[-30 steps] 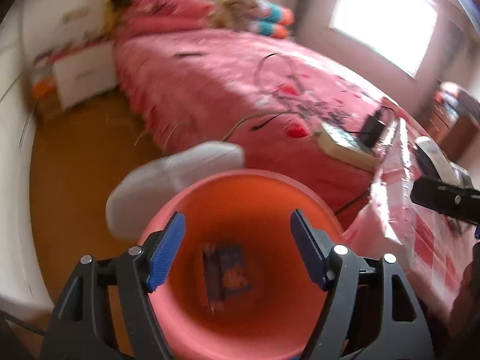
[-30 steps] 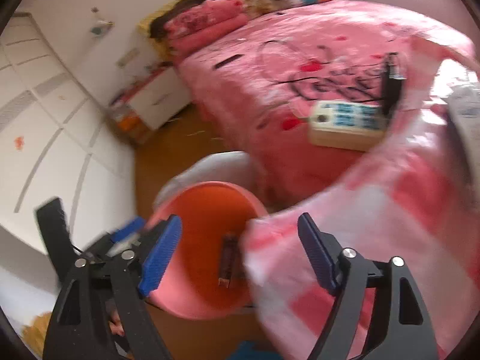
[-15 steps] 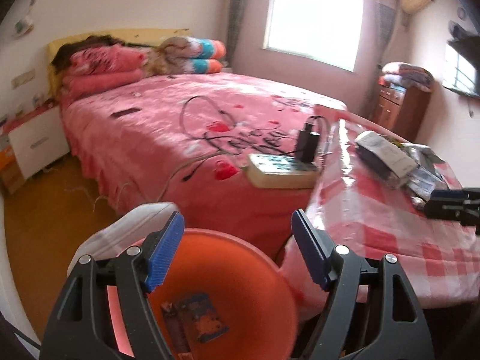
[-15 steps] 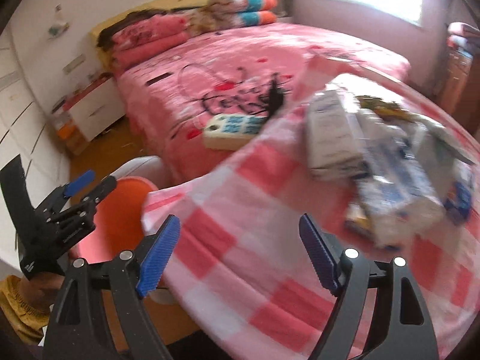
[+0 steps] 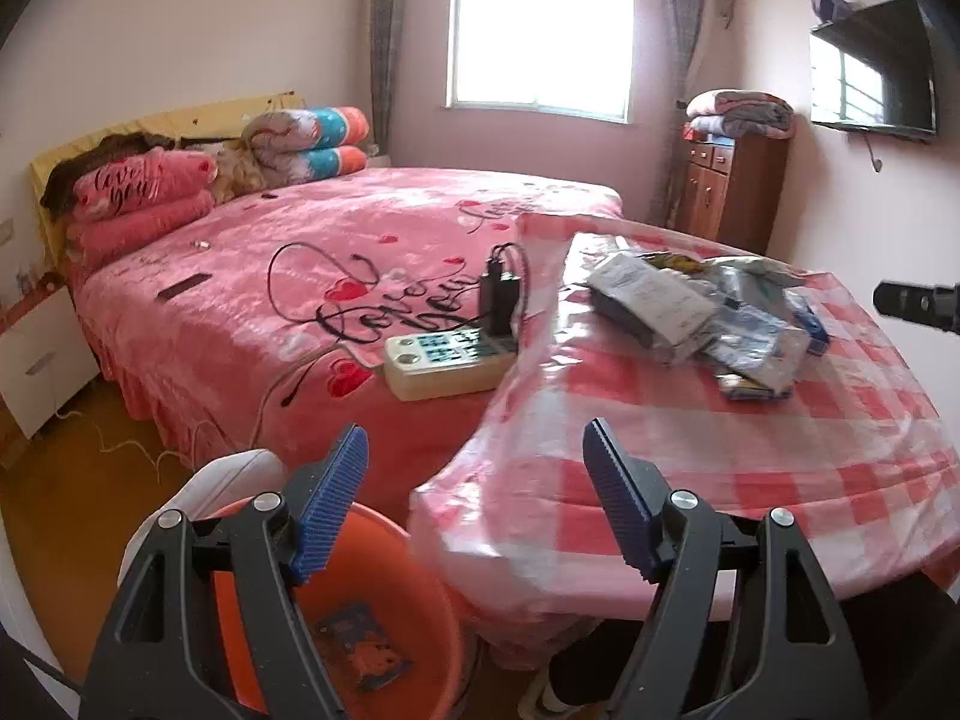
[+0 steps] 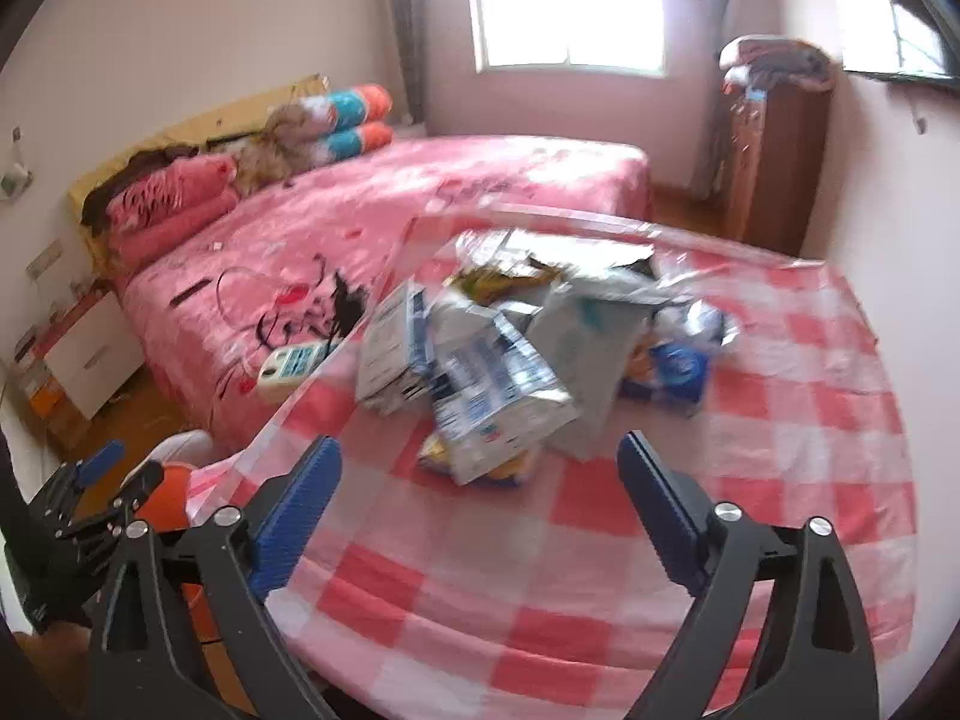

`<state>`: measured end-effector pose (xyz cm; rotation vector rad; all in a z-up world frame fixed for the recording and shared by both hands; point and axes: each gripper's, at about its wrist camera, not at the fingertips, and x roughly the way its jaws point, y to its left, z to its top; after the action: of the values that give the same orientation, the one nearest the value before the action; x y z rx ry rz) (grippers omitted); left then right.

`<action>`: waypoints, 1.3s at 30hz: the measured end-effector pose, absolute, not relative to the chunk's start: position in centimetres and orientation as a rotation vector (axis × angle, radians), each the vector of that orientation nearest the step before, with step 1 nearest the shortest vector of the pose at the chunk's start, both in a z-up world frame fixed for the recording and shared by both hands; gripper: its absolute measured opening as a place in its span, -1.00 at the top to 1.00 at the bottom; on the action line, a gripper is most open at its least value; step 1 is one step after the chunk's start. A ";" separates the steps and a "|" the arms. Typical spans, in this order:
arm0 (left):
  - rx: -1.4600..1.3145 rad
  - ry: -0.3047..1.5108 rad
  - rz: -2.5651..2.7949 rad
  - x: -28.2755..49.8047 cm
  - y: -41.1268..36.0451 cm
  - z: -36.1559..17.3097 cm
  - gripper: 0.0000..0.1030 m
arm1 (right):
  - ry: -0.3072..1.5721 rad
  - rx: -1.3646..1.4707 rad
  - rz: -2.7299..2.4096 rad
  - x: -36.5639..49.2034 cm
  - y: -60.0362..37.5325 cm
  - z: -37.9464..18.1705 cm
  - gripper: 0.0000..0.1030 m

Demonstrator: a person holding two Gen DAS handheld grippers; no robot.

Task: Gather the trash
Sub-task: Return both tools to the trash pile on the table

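Note:
A pile of trash wrappers and cartons [image 6: 498, 360] lies on a round table with a red and white checked cloth [image 6: 600, 540]; it also shows in the left wrist view [image 5: 702, 318]. An orange bin [image 5: 384, 630] stands on the floor by the table's left edge, with a blue wrapper [image 5: 360, 654] inside. My left gripper [image 5: 474, 498] is open and empty above the bin's rim. My right gripper [image 6: 480, 510] is open and empty over the table, short of the pile. The left gripper [image 6: 90, 498] shows at the right wrist view's left edge.
A pink bed [image 5: 336, 264] lies beyond the table, with a white power strip [image 5: 444, 360] and a plugged charger at its near edge. A white lid or stool [image 5: 222, 486] sits behind the bin. A wooden cabinet [image 5: 732, 180] stands at the far right wall.
Both grippers have tilted up and swung right, away from the bin's inside, toward the table. The trash pile has come into both views. Both grippers stay open and empty.

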<state>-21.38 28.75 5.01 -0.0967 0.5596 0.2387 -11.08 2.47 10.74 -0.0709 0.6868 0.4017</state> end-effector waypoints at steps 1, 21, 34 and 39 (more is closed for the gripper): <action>-0.093 0.555 0.233 -21.5 28.3 5.2 -0.46 | 0.671 -0.058 0.401 -11.3 1.8 11.1 -0.88; -0.086 0.618 0.072 -19.9 20.7 9.1 -0.46 | 0.725 0.028 0.312 -12.5 -7.5 10.1 -0.90; -0.262 0.747 0.028 -8.5 22.0 8.8 -0.46 | 0.850 0.133 0.293 -5.9 -9.2 8.6 -0.90; -0.351 0.825 0.012 -3.6 23.0 7.2 -0.46 | 0.866 0.189 0.323 -0.5 -9.2 9.9 -0.90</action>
<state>-3.56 22.97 7.23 -0.3514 0.8253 0.0117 -0.51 -9.16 9.87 0.1894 0.8655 0.3232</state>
